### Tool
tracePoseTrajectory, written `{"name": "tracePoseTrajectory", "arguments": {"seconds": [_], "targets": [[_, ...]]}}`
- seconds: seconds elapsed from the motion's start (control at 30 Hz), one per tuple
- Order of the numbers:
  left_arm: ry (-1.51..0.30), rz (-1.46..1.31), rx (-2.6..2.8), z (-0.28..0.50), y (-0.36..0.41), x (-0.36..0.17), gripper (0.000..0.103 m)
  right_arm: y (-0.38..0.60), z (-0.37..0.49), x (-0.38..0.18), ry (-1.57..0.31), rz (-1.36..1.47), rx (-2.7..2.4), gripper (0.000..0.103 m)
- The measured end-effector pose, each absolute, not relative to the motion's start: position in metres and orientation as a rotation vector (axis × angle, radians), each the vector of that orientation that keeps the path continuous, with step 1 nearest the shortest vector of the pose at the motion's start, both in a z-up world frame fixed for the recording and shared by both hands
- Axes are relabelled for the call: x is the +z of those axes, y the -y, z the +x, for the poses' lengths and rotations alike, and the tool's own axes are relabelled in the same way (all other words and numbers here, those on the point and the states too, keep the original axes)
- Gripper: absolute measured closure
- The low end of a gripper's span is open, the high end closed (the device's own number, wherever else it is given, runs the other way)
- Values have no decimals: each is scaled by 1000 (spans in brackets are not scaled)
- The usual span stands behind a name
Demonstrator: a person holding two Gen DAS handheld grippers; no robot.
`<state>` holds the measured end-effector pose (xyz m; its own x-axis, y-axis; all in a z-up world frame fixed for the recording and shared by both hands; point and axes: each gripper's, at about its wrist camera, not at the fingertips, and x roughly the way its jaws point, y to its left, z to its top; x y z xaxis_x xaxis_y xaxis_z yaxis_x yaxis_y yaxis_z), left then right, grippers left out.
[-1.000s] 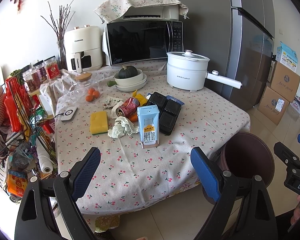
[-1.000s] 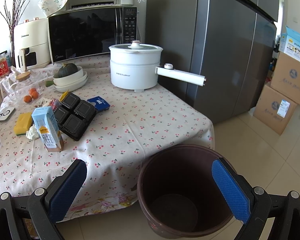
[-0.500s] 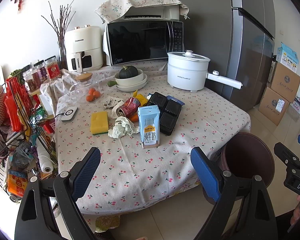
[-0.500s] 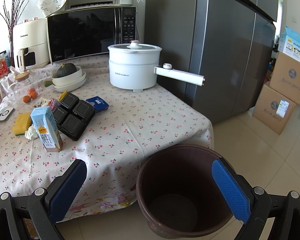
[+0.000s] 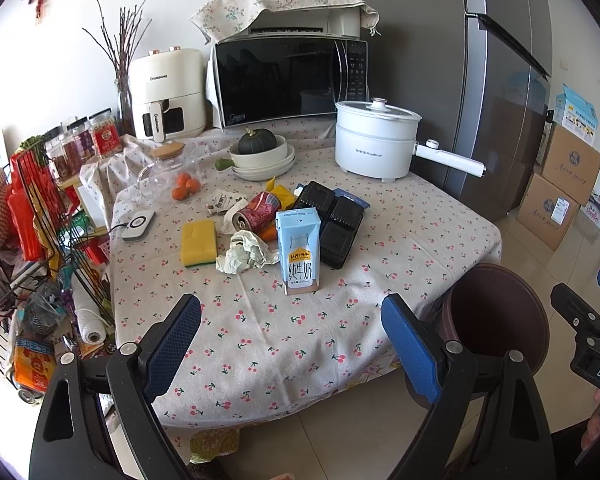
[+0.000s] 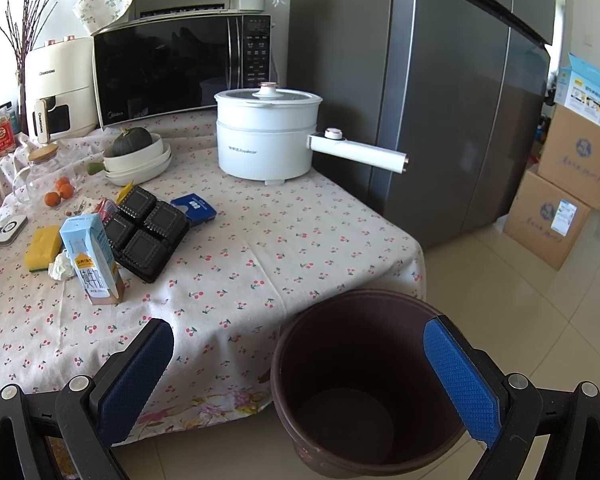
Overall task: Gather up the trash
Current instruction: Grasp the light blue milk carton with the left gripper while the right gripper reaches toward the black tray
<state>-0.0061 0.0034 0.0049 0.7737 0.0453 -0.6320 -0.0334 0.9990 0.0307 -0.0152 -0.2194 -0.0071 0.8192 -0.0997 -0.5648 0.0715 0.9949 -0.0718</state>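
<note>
We start from the desk point(image 5: 400, 216), draped in a cherry-print cloth, and place everything against it. The brown trash bin point(image 6: 364, 380) stands on the floor just beside the desk's near corner, its mouth open upward and its inside bare as far as we see — likely set there so trash can drop straight off the edge.

On the desk, the black plastic tray point(image 5: 332, 220) lies behind the upright milk carton point(image 5: 298, 250), which stands nearest the front edge. To the carton's left we find the crumpled paper point(image 5: 246, 250), touching a tipped red can point(image 5: 256, 214), with a small torn wrapper point(image 5: 222, 204) farther back. A yellow sponge point(image 5: 198, 242) lies beside the paper; we judge it no trash.

Our left gripper point(image 5: 292, 344) hovers before the desk's front edge, jaws spread wide and holding nothing. Our right gripper point(image 6: 296, 368) hangs over the bin, equally wide and unladen.

An orange scrap behind the can is half hidden — we cannot name it.
</note>
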Motion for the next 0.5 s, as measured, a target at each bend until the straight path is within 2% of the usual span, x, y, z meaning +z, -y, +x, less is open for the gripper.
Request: {"name": "tracePoseTrajectory", "arguments": {"seconds": [0.3,0.4,0.5], "targets": [[-868,13,47,63,-23,-11,10,218,26,43,-607,-8,20,0],[-944,-36,33,94,-27,-26,10,215,55,43,-635,-15,59,0],[-936,-83,14,119,-25,-43,10,219,81,24,-673,29,91,0]]}}
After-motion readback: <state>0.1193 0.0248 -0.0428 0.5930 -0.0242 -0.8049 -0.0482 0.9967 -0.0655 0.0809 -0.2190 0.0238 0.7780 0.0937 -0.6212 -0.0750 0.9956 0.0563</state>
